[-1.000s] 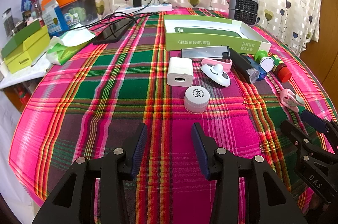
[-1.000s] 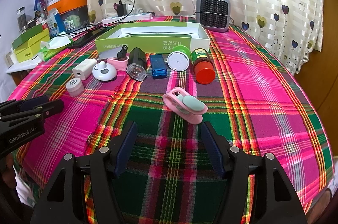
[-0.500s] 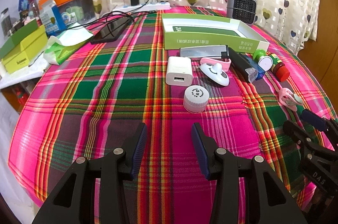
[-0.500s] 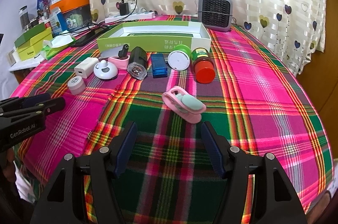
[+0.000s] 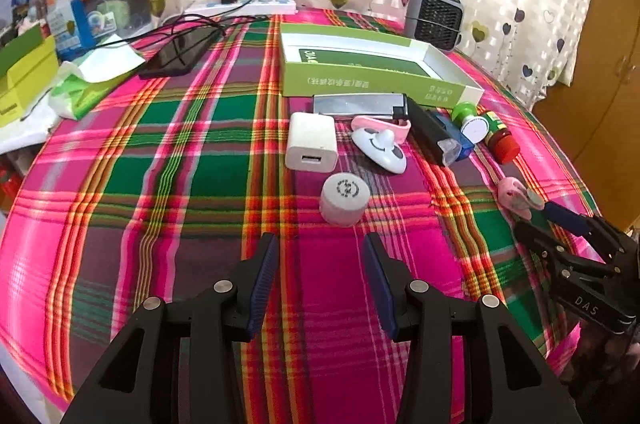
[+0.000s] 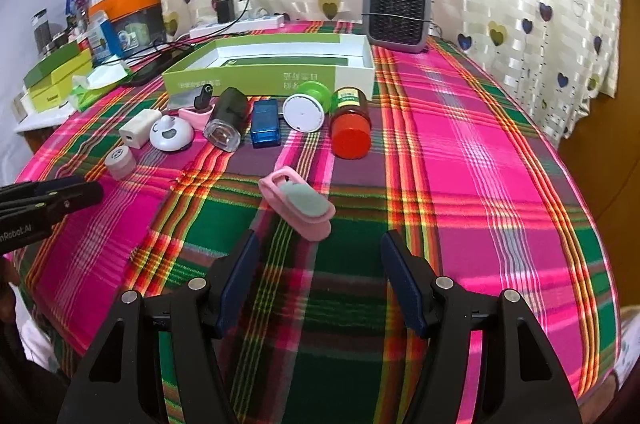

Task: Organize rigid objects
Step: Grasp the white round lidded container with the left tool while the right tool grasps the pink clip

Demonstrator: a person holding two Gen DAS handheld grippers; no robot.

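An open green box [image 5: 376,66] [image 6: 276,64] lies at the back of the plaid table. In front of it sits a row of small items: a white charger [image 5: 311,142] [image 6: 139,128], a white round cap [image 5: 345,193] [image 6: 119,162], a white-and-pink gadget [image 5: 382,144] [image 6: 172,136], a black cylinder [image 5: 430,134] [image 6: 227,120], a blue case [image 6: 265,124], a green-rimmed lid [image 6: 306,108] and a red-capped jar [image 6: 351,122]. A pink clip [image 6: 298,202] [image 5: 516,194] lies apart, nearer me. My left gripper [image 5: 318,254] hangs open just short of the cap. My right gripper [image 6: 316,256] is open just behind the pink clip.
A grey heater [image 6: 396,14] [image 5: 434,18] stands behind the box. A power strip [image 5: 240,8], cables and a dark phone [image 5: 176,54] lie at the back left. Boxes and a tissue pack [image 5: 80,84] crowd a side shelf on the left.
Both grippers have crept forward a little towards the objects, the right one nearing the pink clip. Both stay open and nothing on the table has moved.
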